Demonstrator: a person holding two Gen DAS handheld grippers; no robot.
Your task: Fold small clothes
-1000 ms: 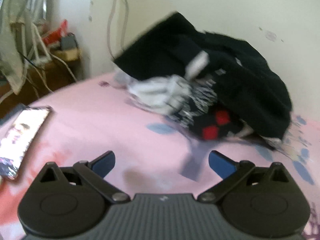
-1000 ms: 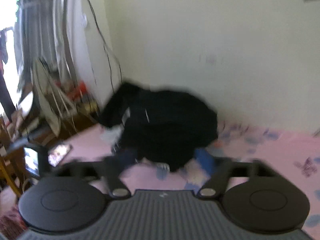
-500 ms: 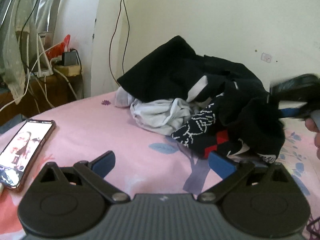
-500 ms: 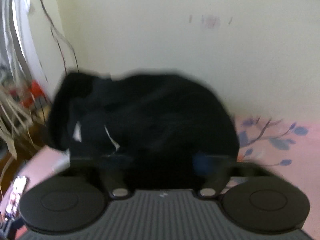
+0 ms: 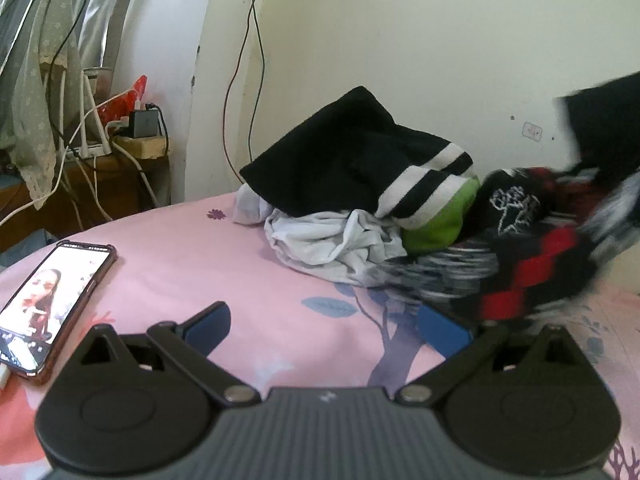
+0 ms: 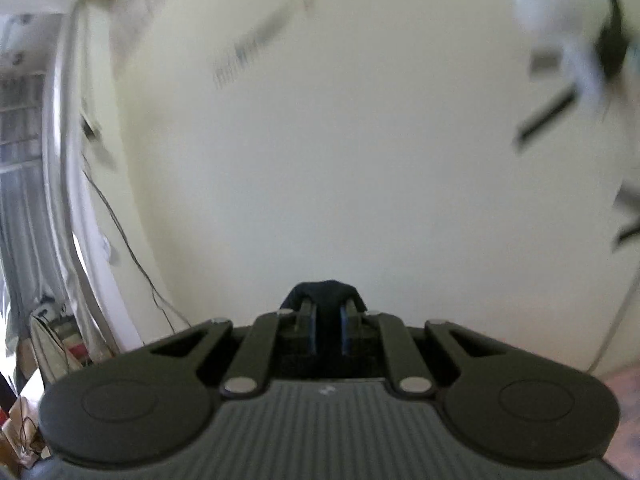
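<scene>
While your left gripper [image 5: 324,326] hangs low over the pink floral bedsheet [image 5: 248,272] with its blue fingers spread wide and gripping nothing, the heap of small clothes [image 5: 384,216] sits ahead of it against the cream wall [image 5: 400,40]. You can see a black garment with white stripes [image 5: 360,164] on top, a crumpled white piece [image 5: 332,240] under it, a green bit [image 5: 440,220] beside that, and a blurred black-and-red item [image 5: 532,276] at the right. Your right gripper [image 6: 327,330] is raised toward the wall, its fingers pinched together on a fold of dark cloth [image 6: 326,294]. A lit phone [image 5: 44,304] lies on the sheet at your left.
</scene>
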